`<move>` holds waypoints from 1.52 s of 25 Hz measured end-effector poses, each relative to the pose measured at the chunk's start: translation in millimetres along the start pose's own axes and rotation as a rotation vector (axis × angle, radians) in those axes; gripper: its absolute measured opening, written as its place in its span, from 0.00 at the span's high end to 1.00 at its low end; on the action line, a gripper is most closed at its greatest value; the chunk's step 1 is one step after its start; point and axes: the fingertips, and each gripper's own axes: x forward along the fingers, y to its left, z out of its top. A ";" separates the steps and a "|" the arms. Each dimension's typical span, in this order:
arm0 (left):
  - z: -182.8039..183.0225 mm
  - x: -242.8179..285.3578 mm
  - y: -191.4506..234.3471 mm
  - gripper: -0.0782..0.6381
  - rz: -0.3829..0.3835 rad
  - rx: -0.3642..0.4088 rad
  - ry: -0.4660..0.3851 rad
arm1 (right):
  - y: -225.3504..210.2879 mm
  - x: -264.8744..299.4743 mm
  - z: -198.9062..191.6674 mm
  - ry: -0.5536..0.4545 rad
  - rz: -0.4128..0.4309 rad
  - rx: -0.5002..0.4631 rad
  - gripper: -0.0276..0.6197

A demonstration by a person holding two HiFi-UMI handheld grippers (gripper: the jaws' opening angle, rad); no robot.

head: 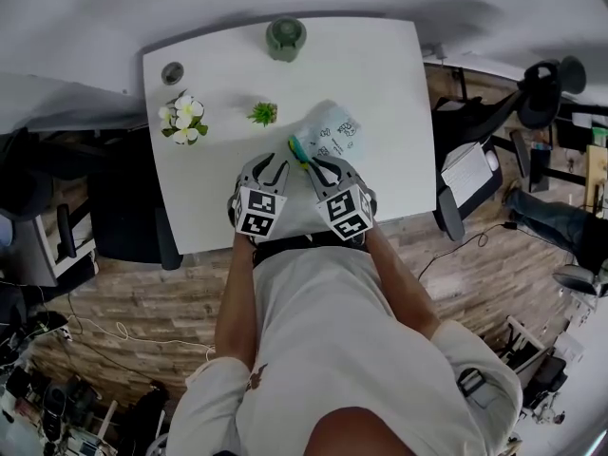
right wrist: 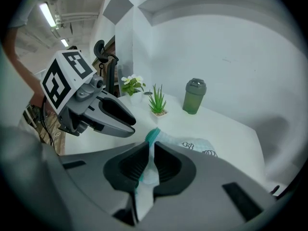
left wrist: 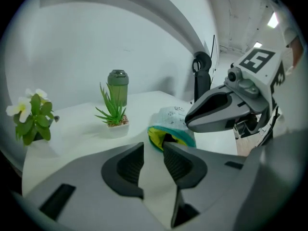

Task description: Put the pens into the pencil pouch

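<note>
Person's white shirt [head: 323, 331] fills lower centre. Left tool [head: 273, 167] mid frame: jaws apart, only bare tabletop [head: 380, 74] between. Right tool [head: 319, 167] clamped on teal rim of pencil pouch [head: 337, 136], which lies on tabletop just right of centre. Beyond, toward top: succulent [head: 263, 113], flowers [head: 182, 120], green bottle [head: 285, 38].

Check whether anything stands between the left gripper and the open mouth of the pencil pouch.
Nothing visible does. The left gripper, jaws apart and empty, faces the pencil pouch across bare table. The right gripper pinches the pouch's teal edge from the side, beside that path, not in it.
</note>
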 end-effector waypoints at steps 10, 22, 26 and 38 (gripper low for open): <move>58.9 -60.0 16.2 0.63 0.121 -0.026 -0.204 | -16.3 -39.2 54.8 -0.229 -0.023 0.077 0.79; 157.2 -139.0 20.8 0.55 0.265 0.060 -0.473 | -40.4 -114.7 153.9 -0.511 -0.121 0.024 0.70; 175.8 -157.9 21.2 0.52 0.297 0.085 -0.528 | -49.8 -132.5 172.3 -0.568 -0.166 0.004 0.66; 183.4 -164.1 17.7 0.52 0.323 0.108 -0.530 | -58.0 -139.8 169.5 -0.573 -0.190 0.021 0.64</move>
